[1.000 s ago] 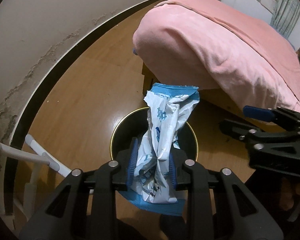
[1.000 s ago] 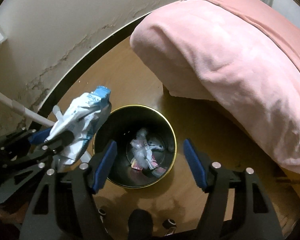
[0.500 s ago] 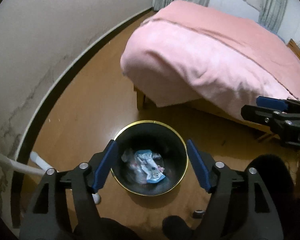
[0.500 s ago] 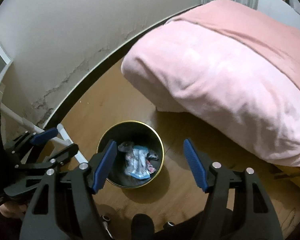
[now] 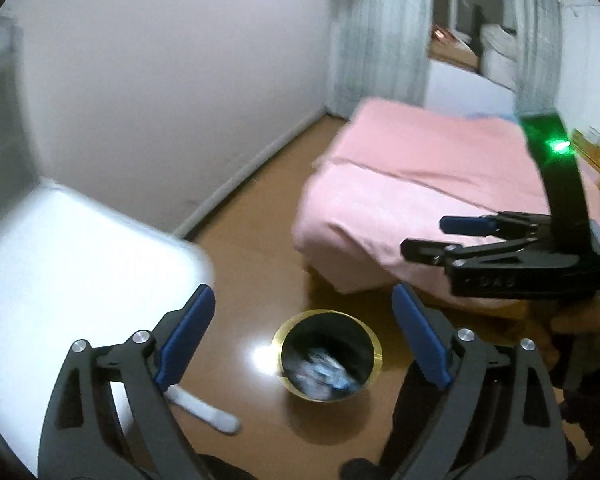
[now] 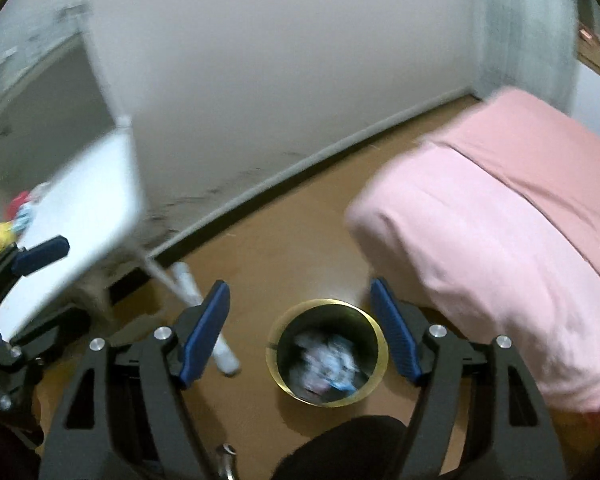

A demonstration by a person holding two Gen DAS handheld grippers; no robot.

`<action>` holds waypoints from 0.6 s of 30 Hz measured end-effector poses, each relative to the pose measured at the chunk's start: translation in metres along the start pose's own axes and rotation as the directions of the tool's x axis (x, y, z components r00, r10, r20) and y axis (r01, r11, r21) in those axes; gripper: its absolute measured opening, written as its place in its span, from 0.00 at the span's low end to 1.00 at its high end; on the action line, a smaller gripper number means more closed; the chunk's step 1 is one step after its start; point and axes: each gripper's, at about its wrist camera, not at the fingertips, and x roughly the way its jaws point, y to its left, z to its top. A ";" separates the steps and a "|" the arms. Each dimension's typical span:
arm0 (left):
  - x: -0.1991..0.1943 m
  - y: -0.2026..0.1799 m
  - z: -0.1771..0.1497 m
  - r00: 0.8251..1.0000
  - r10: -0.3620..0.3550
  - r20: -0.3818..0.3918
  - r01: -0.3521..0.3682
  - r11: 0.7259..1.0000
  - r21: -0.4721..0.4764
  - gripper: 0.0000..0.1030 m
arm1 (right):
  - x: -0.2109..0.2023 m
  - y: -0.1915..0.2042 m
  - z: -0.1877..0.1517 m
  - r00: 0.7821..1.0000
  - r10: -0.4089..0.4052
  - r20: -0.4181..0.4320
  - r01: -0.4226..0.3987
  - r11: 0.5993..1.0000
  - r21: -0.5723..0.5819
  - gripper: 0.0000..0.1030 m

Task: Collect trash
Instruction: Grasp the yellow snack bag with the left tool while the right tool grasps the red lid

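Bedroom, brown wood floor (image 5: 260,216) glossy with one bright glare spot beside the bin (image 5: 327,355); pale wall (image 5: 172,60) with dark baseboard, scuffed and cracked low down in the right wrist view; grey curtain (image 5: 376,36) at the far corner; bed (image 5: 412,184) under a pink cover, close to the bin but not touching it; white table (image 5: 60,264) at the left edge, its white leg (image 6: 204,316) slanting down to the floor near the bin. Both views blurred, so little fine detail. Black bin with gold rim upright on the floor, trash (image 6: 324,364) inside: crumpled white and blue wrappers with a touch of pink, piled at the bottom, well below the rim. Left gripper (image 5: 300,336) with jaws opening, blue pads wide apart, nothing between them, only the bin seen through the gap far below. Right gripper (image 6: 300,328) likewise opening, pads apart and empty, framing the bin from above. Judged from this: at least one batch of rubbish already dropped in, both tools free for another pick. Still left, by the look of it: small colourful items (image 6: 12,220), red, yellow and blue, on the tabletop at the left edge of the right wrist view, too blurred to name, possibly more litter. No loose rubbish visible on the floor around the bin
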 end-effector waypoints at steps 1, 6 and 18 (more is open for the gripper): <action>-0.015 0.012 -0.001 0.999 0.039 0.012 -0.039 0.999 -0.010 0.87 | 0.000 0.018 0.006 1.000 0.031 0.005 -0.031 0.999 -0.030 0.69; -0.089 0.094 -0.032 0.958 0.288 0.002 -0.286 0.950 -0.122 0.88 | 0.017 0.138 0.025 0.972 0.233 -0.035 -0.235 0.952 -0.198 0.69; -0.186 0.276 -0.100 0.716 0.662 -0.221 -0.696 0.702 -0.153 0.90 | 0.057 0.354 0.022 0.869 0.448 -0.209 -0.494 0.764 -0.415 0.69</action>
